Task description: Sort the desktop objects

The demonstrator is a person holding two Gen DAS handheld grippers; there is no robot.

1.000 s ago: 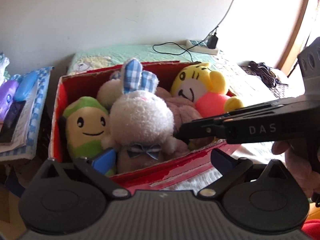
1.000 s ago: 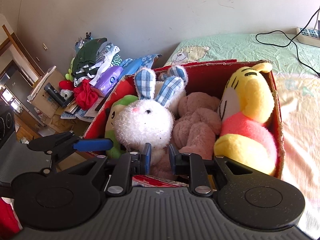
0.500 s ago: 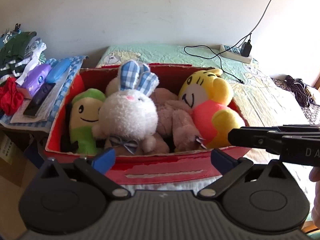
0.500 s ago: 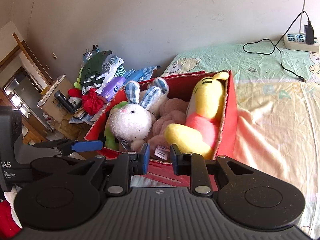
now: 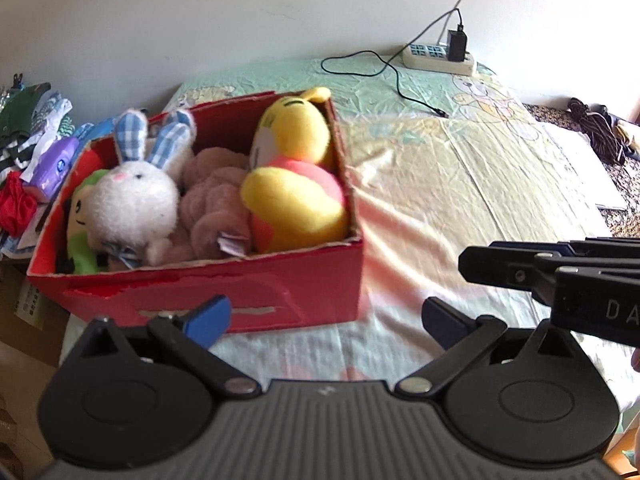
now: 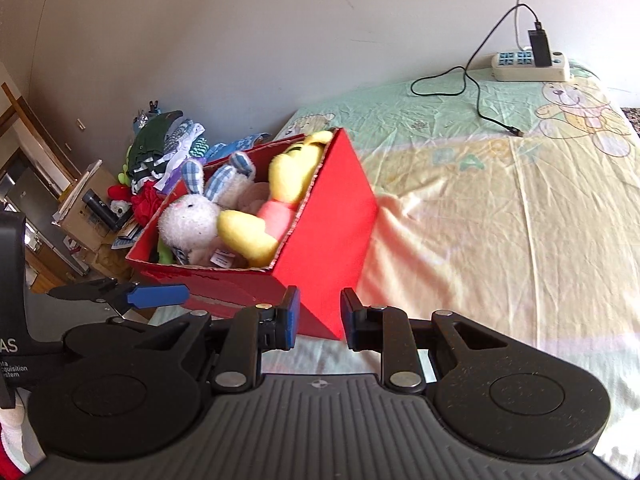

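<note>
Toys fill the red box (image 5: 248, 300), centre-left of our left view: white rabbit (image 5: 132, 200), yellow tiger (image 5: 296, 184). Our left gripper (image 5: 324, 314) is spread wide and empty; our right gripper (image 6: 318, 322) is nearly closed, a narrow gap, holding nothing.

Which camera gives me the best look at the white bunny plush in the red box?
The left wrist view: the white bunny plush faces the camera, with face, checked ears and bow visible. The right wrist view shows it smaller, from the side, partly hidden behind the yellow plush.
</note>
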